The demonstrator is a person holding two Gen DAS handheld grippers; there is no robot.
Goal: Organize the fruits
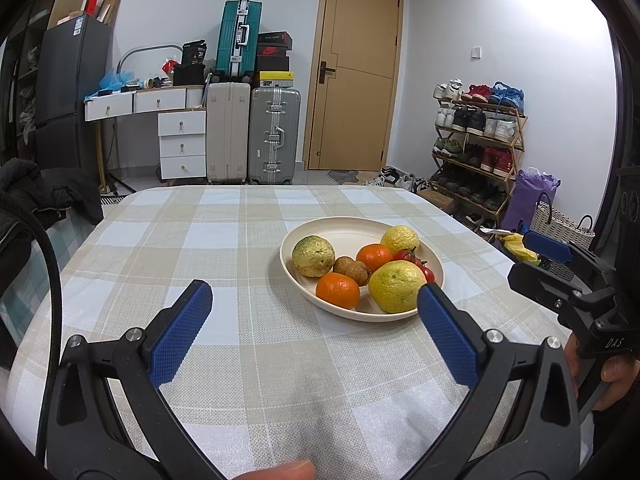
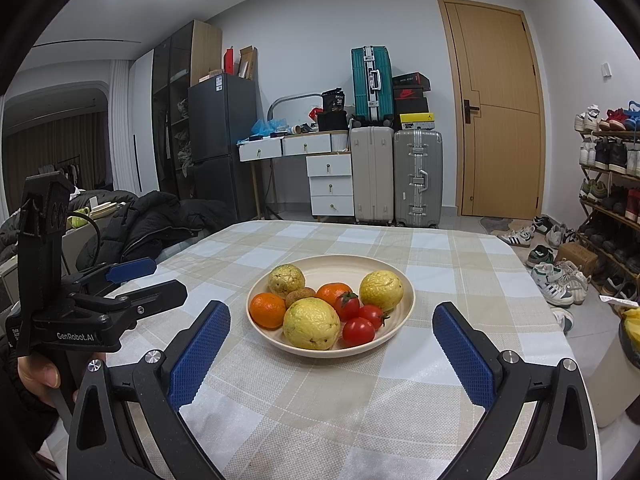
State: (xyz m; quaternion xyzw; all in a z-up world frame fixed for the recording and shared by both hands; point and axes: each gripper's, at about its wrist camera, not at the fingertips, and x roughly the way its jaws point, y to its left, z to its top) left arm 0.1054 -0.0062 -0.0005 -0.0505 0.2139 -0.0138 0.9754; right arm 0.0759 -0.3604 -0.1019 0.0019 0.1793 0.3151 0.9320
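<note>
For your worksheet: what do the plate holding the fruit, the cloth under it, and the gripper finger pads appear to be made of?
Plate: matte cream, no glare; probably plastic or fibre composite, possibly ceramic.
Tablecloth: woven fabric, visible weave, beige-white check.
Finger pads: blue, dotted grip texture; likely rubber or soft plastic.

Left gripper (image 1: 316,308): black plastic arms, triangular cut-outs near the base, 2 silver round screws seen on each arm.
Left pads (image 1: 182,332): blue, covered in a fine knurled grid.
Cable (image 1: 52,280): black, seen arcing left of the left gripper.
Right gripper (image 2: 332,328): same black frame, blue textured pads (image 2: 464,356), silver screws.
Markings: "GenRobot.AI" printed in white on the left gripper's body; "DAS" on the right's.
Hands (image 2: 40,376): bare skin, dark sleeve.
</note>
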